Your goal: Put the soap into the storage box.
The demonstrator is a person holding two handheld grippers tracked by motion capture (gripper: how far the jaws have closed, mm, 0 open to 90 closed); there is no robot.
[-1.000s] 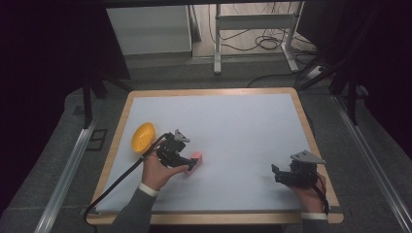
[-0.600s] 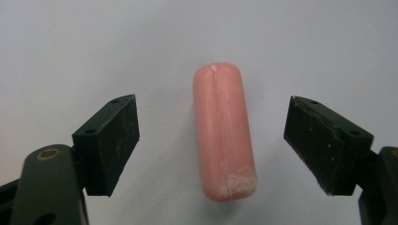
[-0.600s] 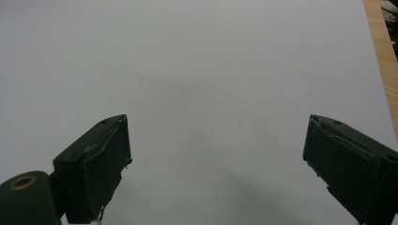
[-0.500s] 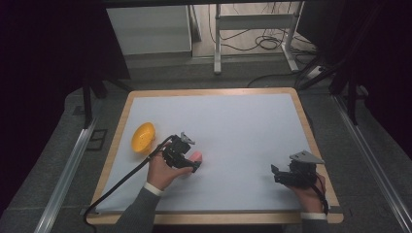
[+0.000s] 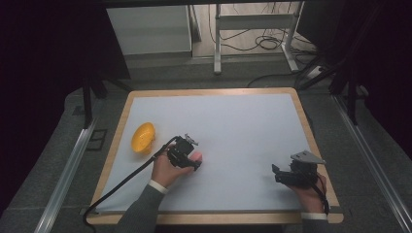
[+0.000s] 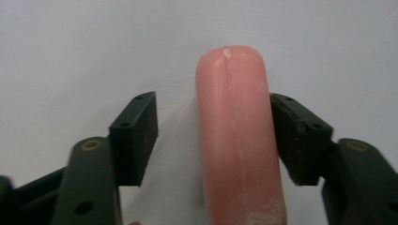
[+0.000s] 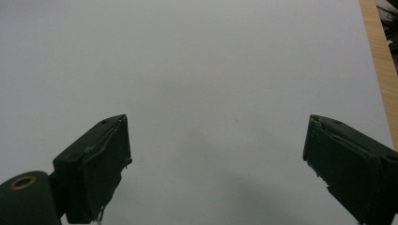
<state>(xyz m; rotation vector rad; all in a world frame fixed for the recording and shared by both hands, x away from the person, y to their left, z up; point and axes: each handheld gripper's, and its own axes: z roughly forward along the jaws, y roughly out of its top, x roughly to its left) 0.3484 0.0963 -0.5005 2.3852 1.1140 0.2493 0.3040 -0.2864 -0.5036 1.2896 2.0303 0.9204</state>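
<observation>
Worktop [image 5: 233, 116]: white sheet with a wooden border; a person's forearms came in from the near edge.
Left gripper [image 5: 194, 161]: held low over the sheet, left of centre, by the left hand [image 5: 167, 170]; a black cable [image 5: 124, 182] trailed from it back toward the near left corner.
Left jaws: part open around a pink sausage; in the left gripper view the right-hand jaw sat against the sausage's side, while a clear gap showed between the other jaw and the sausage. Not clamped.
Sausage [image 6: 237, 136]: smooth, pink, rounded at the far end, a pale seam along its length; it lay lengthwise between the jaws, pointing away from the camera, on the white sheet. In the high view just a pink tip showed at the gripper's front [image 5: 197, 156].
Bowl [image 5: 143, 138]: orange-yellow, on the sheet near the left border, tilted or on its side; near the left gripper but not touching it.
Right gripper [image 5: 277, 174]: held by the right hand [image 5: 308, 196] near the right border, well apart from the sausage; grey three-cornered plate on top.
Right jaws: wide open, bare white sheet between them in the right gripper view [image 7: 216, 164]; the wooden border [image 7: 380, 61] showed at that view's right edge.
</observation>
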